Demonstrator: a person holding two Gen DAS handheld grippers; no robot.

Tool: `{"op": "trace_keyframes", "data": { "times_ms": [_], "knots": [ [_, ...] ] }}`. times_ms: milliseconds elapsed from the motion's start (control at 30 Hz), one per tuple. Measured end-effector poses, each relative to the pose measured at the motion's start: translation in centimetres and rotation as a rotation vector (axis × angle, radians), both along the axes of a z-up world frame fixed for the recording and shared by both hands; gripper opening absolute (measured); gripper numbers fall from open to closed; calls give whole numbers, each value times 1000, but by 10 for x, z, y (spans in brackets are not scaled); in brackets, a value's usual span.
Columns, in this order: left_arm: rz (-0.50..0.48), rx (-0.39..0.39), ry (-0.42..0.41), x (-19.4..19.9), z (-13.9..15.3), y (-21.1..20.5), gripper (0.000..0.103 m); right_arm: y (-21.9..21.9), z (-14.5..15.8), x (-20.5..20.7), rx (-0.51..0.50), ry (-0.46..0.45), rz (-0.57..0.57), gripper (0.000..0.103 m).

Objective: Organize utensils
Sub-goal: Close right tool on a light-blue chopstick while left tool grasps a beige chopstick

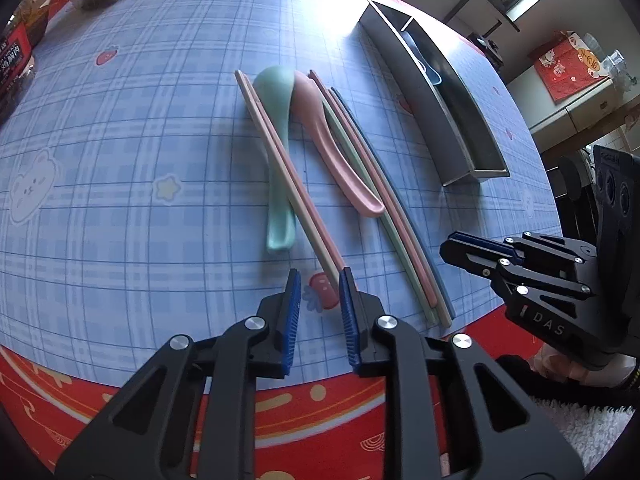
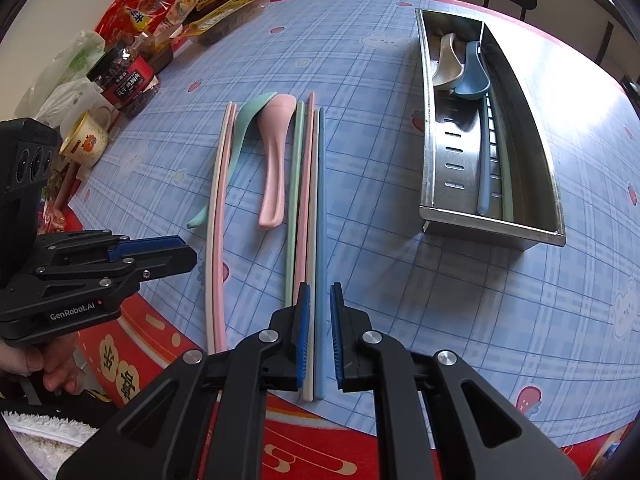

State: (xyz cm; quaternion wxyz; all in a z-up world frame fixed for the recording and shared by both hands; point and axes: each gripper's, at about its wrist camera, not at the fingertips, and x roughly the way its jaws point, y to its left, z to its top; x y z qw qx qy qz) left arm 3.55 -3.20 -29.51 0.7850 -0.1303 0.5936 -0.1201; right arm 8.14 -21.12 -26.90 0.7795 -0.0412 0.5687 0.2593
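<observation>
On the plaid surface (image 2: 440, 300), the right claw (image 2: 319, 292) hangs released astride the blue chopstick (image 2: 320, 200), likely about to clench and carry it to the tray (image 2: 492, 228); the left claw (image 1: 320, 276) waits released.

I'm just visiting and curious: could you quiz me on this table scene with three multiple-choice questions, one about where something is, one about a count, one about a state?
1. Where is the blue spoon?
A. In the metal tray
B. On the cloth beside the pink spoon
C. In the mug

2. How many spoons lie on the tablecloth, outside the tray?
A. One
B. Two
C. Four

3. The right gripper is:
A. Shut on the pink spoon
B. Open around chopstick ends
C. Inside the tray

Answers:
1 A, its bowl rests in the tray beside a white spoon.
2 B, the pink one and a green spoon.
3 B, its jaws stand apart with the blue chopstick between.
</observation>
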Motion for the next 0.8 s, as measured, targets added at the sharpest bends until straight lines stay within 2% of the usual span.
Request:
{"op": "trace_keyframes", "data": {
  "times_ms": [433,800],
  "knots": [
    [-6,30,30,10,-10,-16,14,-10,-2,3,15,5,-13,10],
    [-35,45,24,17,-12,-19,15,5,-8,10,-18,2,25,10]
  ]
}}
